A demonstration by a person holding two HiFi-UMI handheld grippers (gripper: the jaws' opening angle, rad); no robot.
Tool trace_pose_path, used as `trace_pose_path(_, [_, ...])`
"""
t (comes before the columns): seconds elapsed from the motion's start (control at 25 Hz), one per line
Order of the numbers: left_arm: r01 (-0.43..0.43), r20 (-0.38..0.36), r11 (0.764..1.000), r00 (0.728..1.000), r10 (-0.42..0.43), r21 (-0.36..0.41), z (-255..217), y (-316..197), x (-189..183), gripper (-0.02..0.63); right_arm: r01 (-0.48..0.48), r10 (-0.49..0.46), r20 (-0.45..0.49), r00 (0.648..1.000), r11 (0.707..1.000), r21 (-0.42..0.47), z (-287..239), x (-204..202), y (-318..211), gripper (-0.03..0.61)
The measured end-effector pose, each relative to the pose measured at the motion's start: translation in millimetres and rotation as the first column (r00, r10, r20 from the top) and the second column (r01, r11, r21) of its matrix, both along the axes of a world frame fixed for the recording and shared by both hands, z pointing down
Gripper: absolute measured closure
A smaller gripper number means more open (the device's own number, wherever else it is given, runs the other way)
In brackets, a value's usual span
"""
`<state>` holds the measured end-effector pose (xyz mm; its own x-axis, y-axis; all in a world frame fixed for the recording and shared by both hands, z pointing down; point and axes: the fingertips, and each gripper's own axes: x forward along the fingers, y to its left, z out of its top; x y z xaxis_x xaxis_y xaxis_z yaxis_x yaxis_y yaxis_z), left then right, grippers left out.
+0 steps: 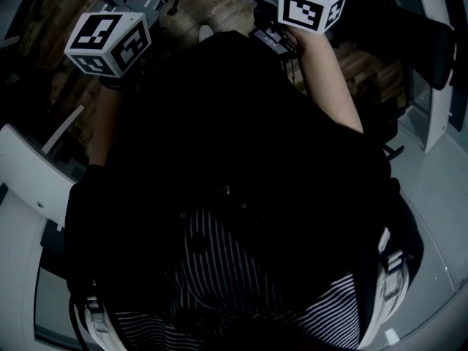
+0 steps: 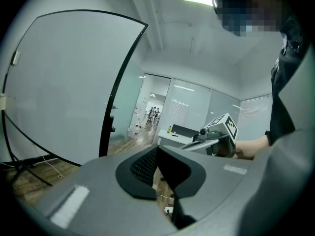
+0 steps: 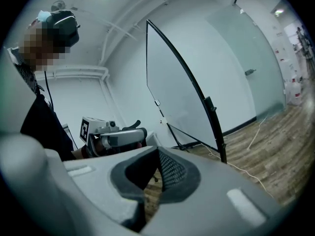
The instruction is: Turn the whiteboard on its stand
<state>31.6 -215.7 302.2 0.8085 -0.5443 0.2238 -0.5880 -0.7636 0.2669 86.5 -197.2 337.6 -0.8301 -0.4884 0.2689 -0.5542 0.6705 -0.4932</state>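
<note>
Nearest to us in the head view is the person's dark top over striped cloth. Just beyond it we see both grippers raised side by side, well apart, above a wood floor.

In its own view the left gripper has its jaws shut together, with nothing between the pads. We find the right gripper the same, closed on nothing.

Farther off stands the whiteboard, apart from both grippers, and neither touches it. It fills the left of the left gripper view. We see its pale panel upright on a black stand that rests on the floor.

Farthest off, past the board, we make out a desk before a glass wall.
</note>
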Motion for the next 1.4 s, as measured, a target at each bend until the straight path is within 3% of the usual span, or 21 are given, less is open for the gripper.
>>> trace_pose_path(0.28, [0.022, 0.007, 0.999, 1.0, -0.021, -0.031, 20.8, 1.0, 4.1, 0.614, 0.017, -0.018, 0.016, 1.0, 1.0, 0.013, 11.3, 5.6, -8.1, 0.576])
trace_pose_path(0.6, [0.085, 0.074, 0.989, 0.994, -0.076, -0.119, 55.0, -68.2, 27.5, 0.614, 0.024, -0.022, 0.026, 0.999, 0.999, -0.046, 46.2, 49.0, -95.3, 0.577])
trace_pose_path(0.88, [0.114, 0.098, 0.982, 0.99, -0.1, -0.152, 60.1, -69.2, -9.0, 0.614, 0.024, -0.024, 0.044, 0.999, 1.0, -0.002, 27.0, 11.5, -132.5, 0.576])
trace_pose_path(1.08, [0.089, 0.056, 0.991, 0.995, -0.083, -0.095, 29.4, -98.6, -56.5, 0.614, -0.043, 0.043, -0.012, 0.999, 0.997, 0.067, 0.1, -33.0, -159.2, 0.576])
trace_pose_path(1.4, [-0.041, 0.005, 0.999, 0.999, 0.041, -0.019, 5.6, -130.1, -85.1, 0.614, -0.183, 0.195, -0.09, 0.977, 0.975, 0.128, -28.9, -35.4, -189.2, 0.576])
